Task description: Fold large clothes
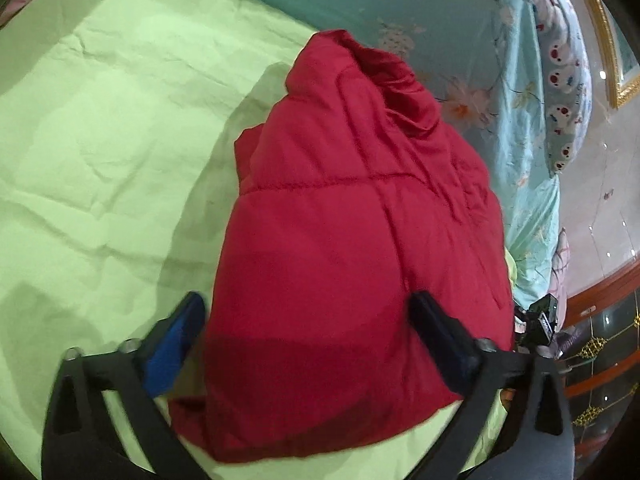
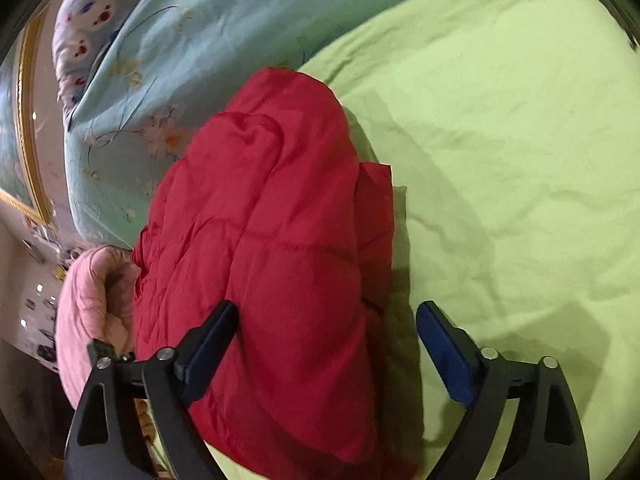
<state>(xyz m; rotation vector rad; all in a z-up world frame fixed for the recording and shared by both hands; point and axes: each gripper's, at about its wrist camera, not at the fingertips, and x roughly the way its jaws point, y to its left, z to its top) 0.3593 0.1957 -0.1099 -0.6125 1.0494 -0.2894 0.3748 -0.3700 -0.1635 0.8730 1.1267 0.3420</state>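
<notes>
A red quilted jacket [image 1: 352,220] lies folded into a thick bundle on a light green sheet [image 1: 100,140]. My left gripper [image 1: 308,312] is open above the bundle's near end, with one blue-padded finger on each side. In the right wrist view the same red jacket [image 2: 272,240] lies on the green sheet [image 2: 500,140]. My right gripper [image 2: 326,320] is open over the jacket's near right part; its left finger is over the jacket and its right finger is over the sheet. Neither gripper holds cloth.
A teal floral quilt [image 1: 460,40] lies bunched beyond the jacket, also in the right wrist view [image 2: 180,60]. A pink padded garment [image 2: 88,308] lies left of the jacket. A patterned pillow [image 1: 560,92] sits at the bed's edge, with dark wooden furniture [image 1: 600,340] beside it.
</notes>
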